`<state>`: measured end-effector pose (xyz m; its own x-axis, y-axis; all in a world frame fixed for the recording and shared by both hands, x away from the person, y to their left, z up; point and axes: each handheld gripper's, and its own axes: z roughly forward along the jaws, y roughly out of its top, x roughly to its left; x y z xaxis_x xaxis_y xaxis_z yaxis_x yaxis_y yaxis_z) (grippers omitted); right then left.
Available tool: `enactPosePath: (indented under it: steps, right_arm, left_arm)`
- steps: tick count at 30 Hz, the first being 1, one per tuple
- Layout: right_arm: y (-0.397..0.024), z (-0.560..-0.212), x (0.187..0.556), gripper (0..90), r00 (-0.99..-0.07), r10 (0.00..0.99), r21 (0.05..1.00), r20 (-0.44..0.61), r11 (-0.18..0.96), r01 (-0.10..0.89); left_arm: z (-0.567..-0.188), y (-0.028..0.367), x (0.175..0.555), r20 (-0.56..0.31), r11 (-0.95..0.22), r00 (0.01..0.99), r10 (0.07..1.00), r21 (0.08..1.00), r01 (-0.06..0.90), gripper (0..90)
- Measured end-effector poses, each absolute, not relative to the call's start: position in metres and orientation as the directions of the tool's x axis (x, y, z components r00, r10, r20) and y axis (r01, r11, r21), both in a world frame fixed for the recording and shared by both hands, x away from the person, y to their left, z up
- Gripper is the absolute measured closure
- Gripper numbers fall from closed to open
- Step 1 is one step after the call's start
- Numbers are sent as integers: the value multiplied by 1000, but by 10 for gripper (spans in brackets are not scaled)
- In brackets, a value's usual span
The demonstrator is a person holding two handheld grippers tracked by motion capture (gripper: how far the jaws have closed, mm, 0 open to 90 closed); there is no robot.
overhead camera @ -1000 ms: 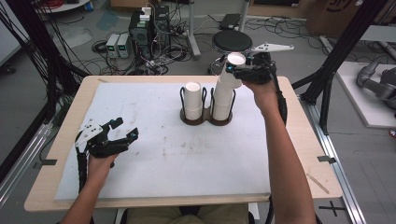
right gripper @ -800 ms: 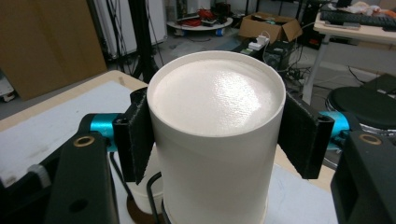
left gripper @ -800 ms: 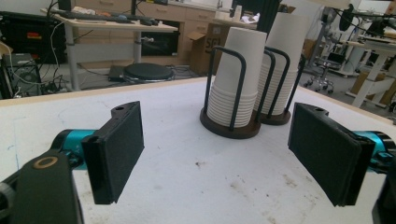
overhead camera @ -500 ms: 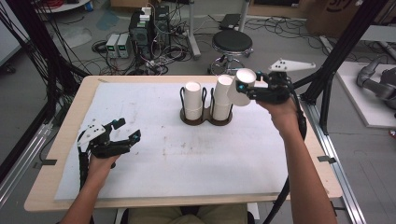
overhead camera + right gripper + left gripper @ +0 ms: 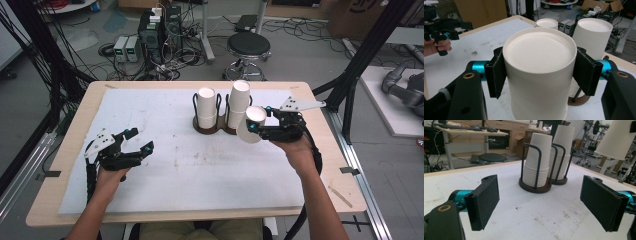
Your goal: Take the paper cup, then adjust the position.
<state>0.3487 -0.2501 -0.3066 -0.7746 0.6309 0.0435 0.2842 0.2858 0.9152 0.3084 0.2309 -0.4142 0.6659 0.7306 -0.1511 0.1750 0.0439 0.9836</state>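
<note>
The right tongs [image 5: 253, 124] were clamped on a single white paper cup [image 5: 250, 124], their black pads pressed against its two sides, and held it tilted in the air just right of the cup holder [image 5: 216, 127], its closed bottom facing up and toward the camera. In the right gripper view the cup [image 5: 539, 72] sat squarely between the jaws. The dark two-bay holder stood near the far middle of the white-covered tabletop [image 5: 200, 175], with a stack of upside-down paper cups [image 5: 206, 107] in its left bay and a taller stack [image 5: 238, 103] in its right. The left tongs [image 5: 136, 142] hung wide open and empty over the tabletop's left side, well apart from the holder.
</note>
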Motion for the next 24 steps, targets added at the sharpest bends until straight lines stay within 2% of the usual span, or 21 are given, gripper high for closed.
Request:
enactPosePath:
  steps: [14, 24]
  right_arm:
    - [-245, -312, 341, 344, -794, 605, 920, 57, 277, 277]
    - [-225, -325, 336, 344, -839, 540, 918, 62, 299, 260]
  left_arm:
    - [-412, 220, 308, -135, 16, 704, 698, 985, 173, 164]
    - [-406, 203, 302, -115, -31, 789, 604, 985, 168, 158]
